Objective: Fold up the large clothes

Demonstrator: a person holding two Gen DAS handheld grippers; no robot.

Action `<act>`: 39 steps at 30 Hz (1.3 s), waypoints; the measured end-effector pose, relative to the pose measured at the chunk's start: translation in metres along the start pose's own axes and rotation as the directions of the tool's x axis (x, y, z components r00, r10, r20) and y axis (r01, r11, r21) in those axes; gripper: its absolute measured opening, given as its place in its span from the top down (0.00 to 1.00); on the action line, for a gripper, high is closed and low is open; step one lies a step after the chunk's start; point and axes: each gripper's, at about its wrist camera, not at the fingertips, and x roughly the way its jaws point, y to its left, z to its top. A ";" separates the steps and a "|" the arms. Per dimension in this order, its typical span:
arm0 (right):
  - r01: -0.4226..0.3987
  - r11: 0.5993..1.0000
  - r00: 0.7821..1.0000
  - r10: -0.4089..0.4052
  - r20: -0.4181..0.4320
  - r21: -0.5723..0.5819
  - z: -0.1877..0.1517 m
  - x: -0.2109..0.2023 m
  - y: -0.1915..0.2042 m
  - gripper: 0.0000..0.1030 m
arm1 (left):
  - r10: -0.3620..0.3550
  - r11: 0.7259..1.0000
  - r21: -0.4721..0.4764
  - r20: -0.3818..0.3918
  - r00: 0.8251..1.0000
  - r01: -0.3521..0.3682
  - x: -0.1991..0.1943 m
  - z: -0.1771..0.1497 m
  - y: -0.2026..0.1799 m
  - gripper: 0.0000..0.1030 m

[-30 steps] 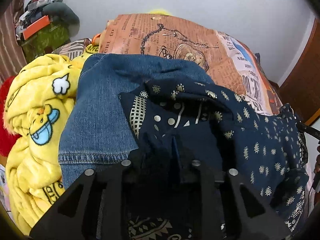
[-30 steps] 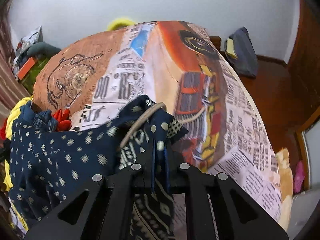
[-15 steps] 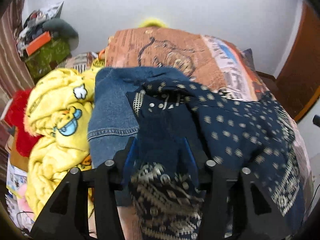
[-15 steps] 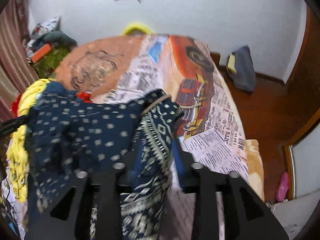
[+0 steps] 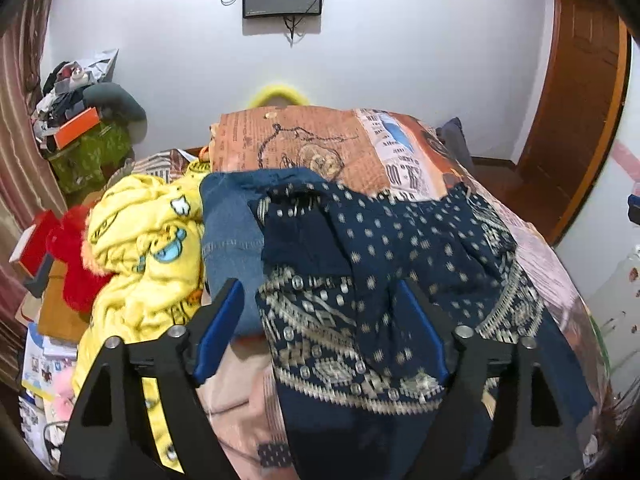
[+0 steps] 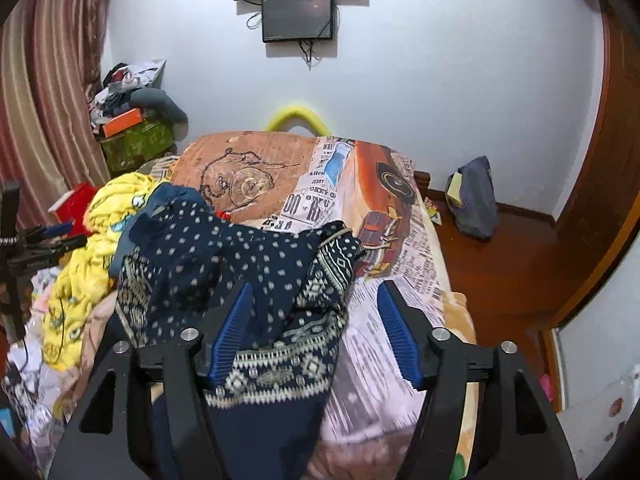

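A navy garment point(image 5: 400, 248) with pale dots and a patterned border lies loosely heaped on the bed's newspaper-print cover point(image 5: 320, 148). My left gripper point(image 5: 320, 320) hovers above its near edge. Its jaws are opening, and the blue pads point(image 5: 218, 332) stand wide, clear of the cloth below. In the right wrist view the same garment point(image 6: 248, 264) spreads left of centre on the bed cover point(image 6: 384, 320). My right gripper point(image 6: 316, 320) is above the garment's right end, jaws opening. One blue pad point(image 6: 232, 332) stands near the cloth without pressing on it.
Blue jeans point(image 5: 228, 232) and a yellow cartoon blanket point(image 5: 140, 240) lie left of the garment, with red plush point(image 5: 76, 264) beyond. Cluttered boxes point(image 6: 132, 136) stand in the far left corner. A dark bag point(image 6: 474, 200) sits on the wooden floor to the right, near a door.
Both grippers were shut on the navy garment's edge and have let go. They have opened, risen and drawn back, and the garment now rests on the bed.
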 end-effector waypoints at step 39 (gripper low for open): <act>-0.167 0.941 0.909 0.263 -0.324 0.296 -0.182 0.078 0.018 0.56 | -0.404 0.879 -0.410 -0.370 0.837 0.244 0.058 -0.211 0.009 0.73</act>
